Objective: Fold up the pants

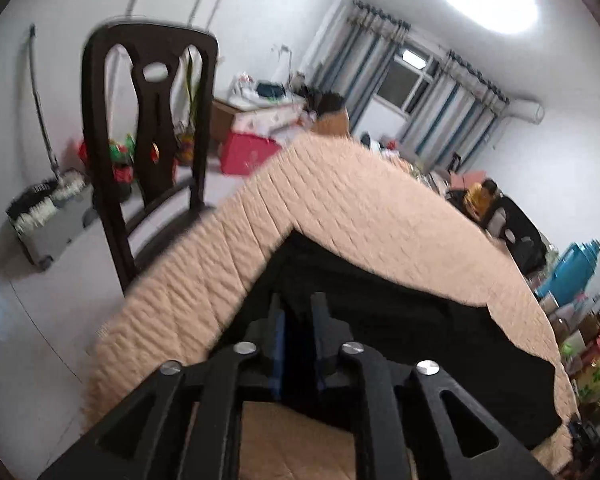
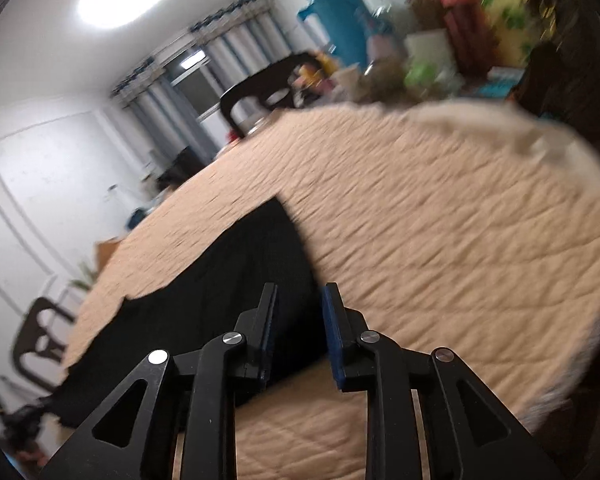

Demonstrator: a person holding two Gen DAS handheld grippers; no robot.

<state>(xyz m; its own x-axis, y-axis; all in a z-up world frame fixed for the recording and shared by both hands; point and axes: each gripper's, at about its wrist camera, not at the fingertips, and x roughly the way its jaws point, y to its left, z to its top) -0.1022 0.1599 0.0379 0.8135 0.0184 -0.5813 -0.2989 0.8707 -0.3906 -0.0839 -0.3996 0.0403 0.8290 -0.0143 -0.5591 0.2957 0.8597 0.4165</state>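
Pants [image 2: 236, 280]: matt black cloth between the jaws. Cover [image 2: 440, 220] beyond the jaws: beige quilted cloth, rough stitched texture. Gripper fingers [image 2: 334, 336]: matt black plastic, blue pads, shiny metal pins.

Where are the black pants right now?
The black pants lie flat on the tan quilted cover, just ahead of both grippers' fingers.

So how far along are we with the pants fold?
Done: the black pants lie spread on the beige quilted cover; whether a fold is already in, the blurred views don't show. In hand: the left gripper and the right gripper sit over the near edge, both with a gap between fingers; no clear grip yet. Left: grasp and fold, it seems.
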